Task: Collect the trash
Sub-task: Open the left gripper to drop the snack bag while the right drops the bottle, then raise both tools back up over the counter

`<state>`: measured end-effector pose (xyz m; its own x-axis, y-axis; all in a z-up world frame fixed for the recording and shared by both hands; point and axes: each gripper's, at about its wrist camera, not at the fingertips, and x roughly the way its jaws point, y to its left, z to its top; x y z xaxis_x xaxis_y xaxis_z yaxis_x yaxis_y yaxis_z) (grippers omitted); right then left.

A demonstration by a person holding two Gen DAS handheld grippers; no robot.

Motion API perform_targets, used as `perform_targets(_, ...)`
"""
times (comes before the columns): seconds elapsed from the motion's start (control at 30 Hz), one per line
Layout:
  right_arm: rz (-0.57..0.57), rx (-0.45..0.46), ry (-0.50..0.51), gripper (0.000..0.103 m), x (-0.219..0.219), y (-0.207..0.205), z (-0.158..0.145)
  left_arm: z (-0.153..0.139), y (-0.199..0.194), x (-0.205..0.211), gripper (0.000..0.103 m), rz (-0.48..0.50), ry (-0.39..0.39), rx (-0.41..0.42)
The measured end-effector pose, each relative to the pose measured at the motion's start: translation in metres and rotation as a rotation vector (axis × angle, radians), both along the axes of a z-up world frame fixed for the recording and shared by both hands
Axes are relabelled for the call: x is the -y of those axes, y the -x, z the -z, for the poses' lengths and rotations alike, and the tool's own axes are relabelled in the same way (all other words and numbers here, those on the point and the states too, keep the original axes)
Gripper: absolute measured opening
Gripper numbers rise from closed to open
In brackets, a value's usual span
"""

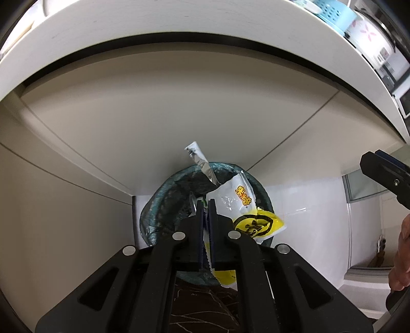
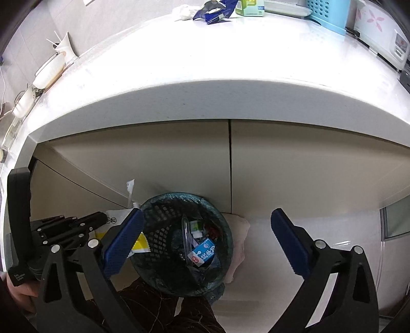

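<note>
The left tongs (image 1: 205, 205) are almost closed and they hold a white and yellow snack wrapper (image 1: 241, 202) between the blue pads. A silver strip wrapper (image 1: 202, 164) stands up behind it, and whether the pads also hold it I cannot tell. Both wrappers hang over the left edge of the trash basket (image 1: 159, 205), above its rim and not inside it.

The right tongs (image 2: 205, 238) are wide open, with nothing between the pads (image 2: 125, 235). They hang directly above the basket opening.

The trash basket, seen from the right wrist (image 2: 159, 212), is a round black mesh basket with a dark green plastic bag as liner. It stands on the floor against the beige cabinet doors (image 2: 179, 158). Inside it lies a small blue and white milk carton (image 2: 203, 252), tilted on its side. Near it there is a clear plastic piece (image 2: 185, 230) standing upright and some small paper scraps in green and white (image 2: 196, 228).

Above the cabinet is the white bench (image 2: 205, 64). At its back edge lie a crumpled white tissue (image 2: 183, 11), a blue foil bag (image 2: 217, 10) and a green and white box (image 2: 249, 7), close together. To the right stand a light blue perforated basket (image 2: 330, 12) and a white appliance with pink flower print (image 2: 379, 28). On the left end are white bowls (image 2: 50, 70).
</note>
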<state>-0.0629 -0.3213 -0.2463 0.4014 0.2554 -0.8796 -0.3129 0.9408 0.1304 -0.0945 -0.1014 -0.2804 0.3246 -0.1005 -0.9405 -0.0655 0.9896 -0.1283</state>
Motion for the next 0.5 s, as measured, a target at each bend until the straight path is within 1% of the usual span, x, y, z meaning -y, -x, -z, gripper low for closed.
perform_targets(0.07,0.003,0.0,0.002,0.095,0.002,0.0,0.0,0.001,-0.001,0.002,0.005,0.008,-0.001,0.002)
perform_targets(0.2,0.013,-0.008,0.001,0.095,0.005,0.004,0.001,0.005,-0.002,0.005,0.017,0.022,-0.009,-0.004)
perform_targets(0.27,0.015,-0.01,0.001,0.095,0.006,0.004,0.002,0.008,-0.001,0.008,0.019,0.024,-0.011,-0.007)
perform_targets(0.37,0.016,-0.014,0.0,0.095,0.008,0.004,0.002,0.009,-0.001,0.008,0.026,0.027,-0.012,-0.008)
perform_targets(0.43,0.013,-0.013,0.0,0.095,0.008,0.003,0.002,0.009,-0.002,0.011,0.026,0.028,-0.01,-0.008)
perform_targets(0.47,0.012,-0.013,0.002,0.095,0.008,0.003,0.002,0.008,-0.002,0.01,0.029,0.027,-0.008,-0.006)
perform_targets(0.5,0.011,-0.013,0.003,0.095,0.008,0.003,0.001,0.006,-0.002,0.011,0.034,0.023,-0.009,-0.004)
